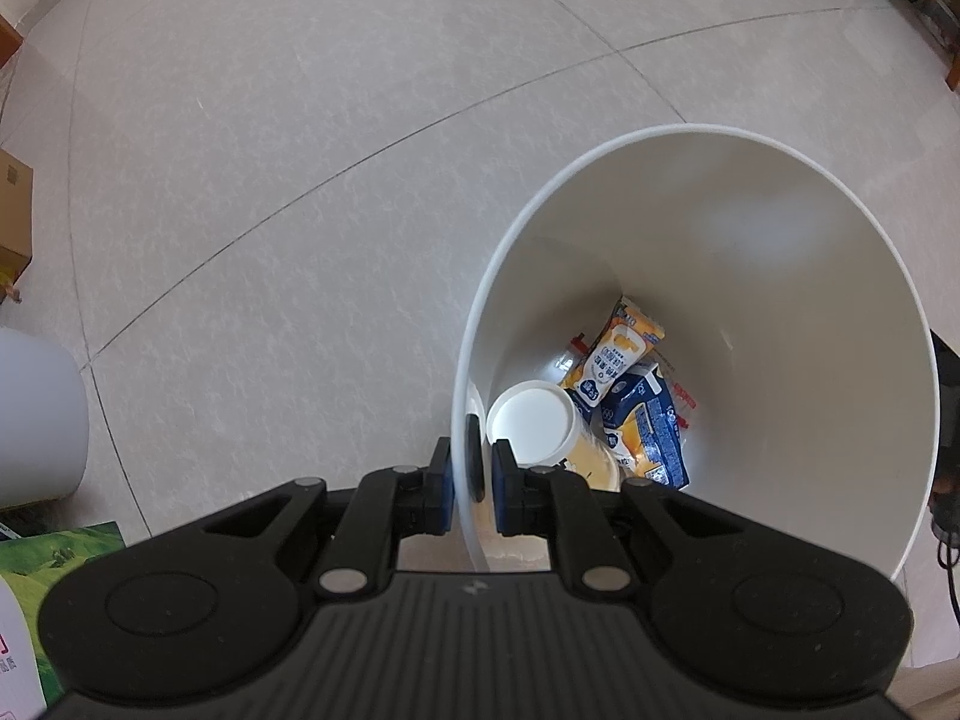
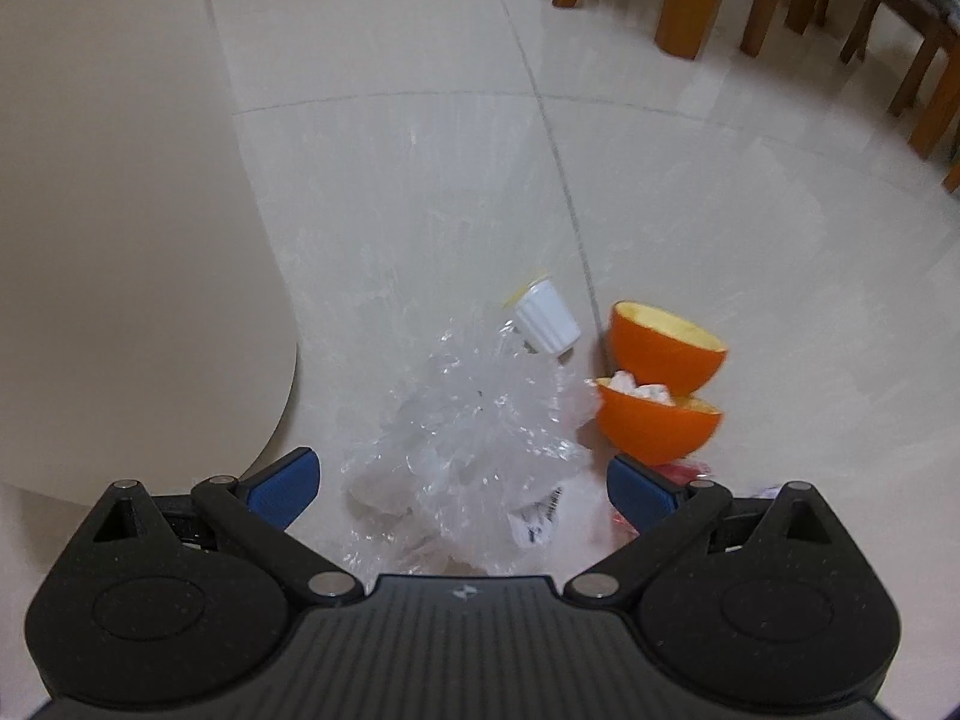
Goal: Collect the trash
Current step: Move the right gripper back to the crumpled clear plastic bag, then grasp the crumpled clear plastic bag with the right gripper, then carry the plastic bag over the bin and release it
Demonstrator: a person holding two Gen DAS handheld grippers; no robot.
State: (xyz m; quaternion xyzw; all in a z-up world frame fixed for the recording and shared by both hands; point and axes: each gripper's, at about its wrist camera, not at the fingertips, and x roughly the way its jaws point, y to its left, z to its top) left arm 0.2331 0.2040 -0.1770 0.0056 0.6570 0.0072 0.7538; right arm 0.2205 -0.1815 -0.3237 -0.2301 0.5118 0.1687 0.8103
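Gripping the near wall of the white bin [image 1: 780, 252], the left gripper [image 1: 471, 468] points straight down with its jaws nearly closed, one pad outside the wall and the other inside, so the thin plastic rim is pinched between them. Down at the bottom of the bin lie a white-lidded cup [image 1: 531, 420], a yellow and white snack wrapper [image 1: 612, 360] and a blue and orange packet [image 1: 651, 426], all crowded together against the near side. Pale floor tiles [image 1: 300, 180] spread around the bin, and a cardboard box [image 1: 15, 210] shows at the left edge of that view.

In the right wrist view, the right gripper [image 2: 462, 486] is tilted down toward the floor with its jaws spread wide and nothing held. Between and just ahead of its blue pads [image 2: 285, 486] lies a crumpled clear plastic bag [image 2: 474, 426] on the floor tiles. Touching the far edge of the bag is a small white ribbed cup [image 2: 546, 318], tipped on its side. Just right of the bag sit two orange peel halves [image 2: 660, 390], one leaning behind the other, the nearer one holding bits of white scrap. Something red [image 2: 684, 471] peeks out beside the right pad; what it is cannot be told. A broad beige curved surface [image 2: 120, 180] fills the left side of this view, and wooden chair legs [image 2: 690, 0] stand along the far right edge of the floor
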